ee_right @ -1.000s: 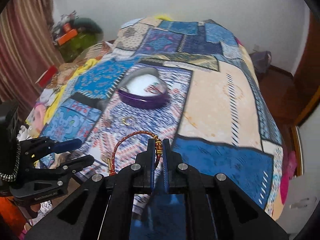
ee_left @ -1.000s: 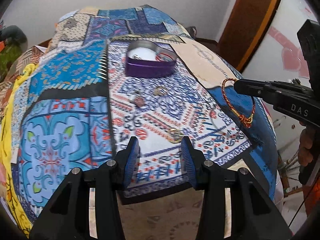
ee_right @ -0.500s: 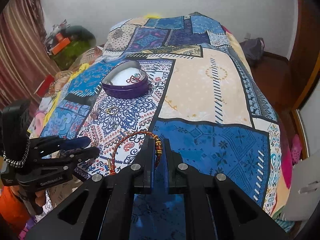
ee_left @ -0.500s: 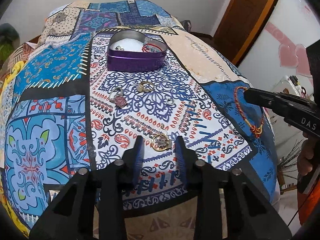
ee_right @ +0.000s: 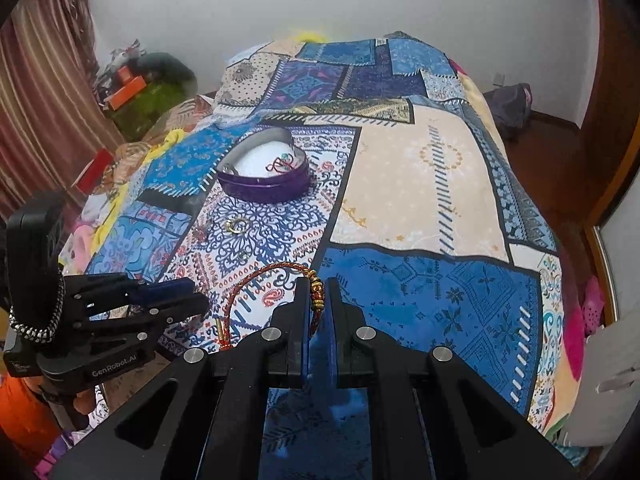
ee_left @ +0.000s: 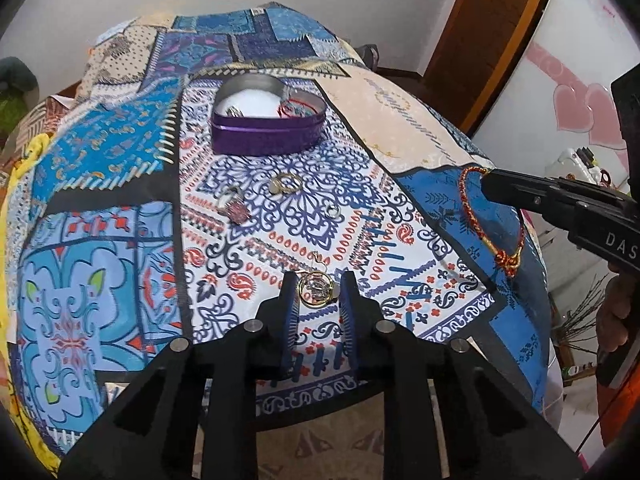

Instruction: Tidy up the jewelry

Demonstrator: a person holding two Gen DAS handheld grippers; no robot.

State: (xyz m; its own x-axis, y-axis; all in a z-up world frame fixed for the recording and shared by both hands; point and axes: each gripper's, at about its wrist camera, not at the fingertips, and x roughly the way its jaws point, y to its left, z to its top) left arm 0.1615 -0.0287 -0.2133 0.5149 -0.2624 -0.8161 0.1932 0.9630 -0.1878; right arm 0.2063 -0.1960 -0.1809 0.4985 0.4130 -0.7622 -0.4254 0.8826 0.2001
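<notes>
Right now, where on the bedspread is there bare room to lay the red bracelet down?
Free: the beige patch right of the purple heart tin, and the blue patch beyond the right tongs. Crowded: the white patterned panel below the tin, with loose rings, and the gold earring between the left tongs.

1. Patchwork bedspread [ee_right: 420, 184], blue, cream and white panels, covers the bed.
2. Striped curtain [ee_right: 44, 92] hangs at left.
3. Wooden door frame [ee_left: 496, 20] stands beyond the bed.
4. Dark bag [ee_right: 514, 106] lies on the floor by the wall.
</notes>
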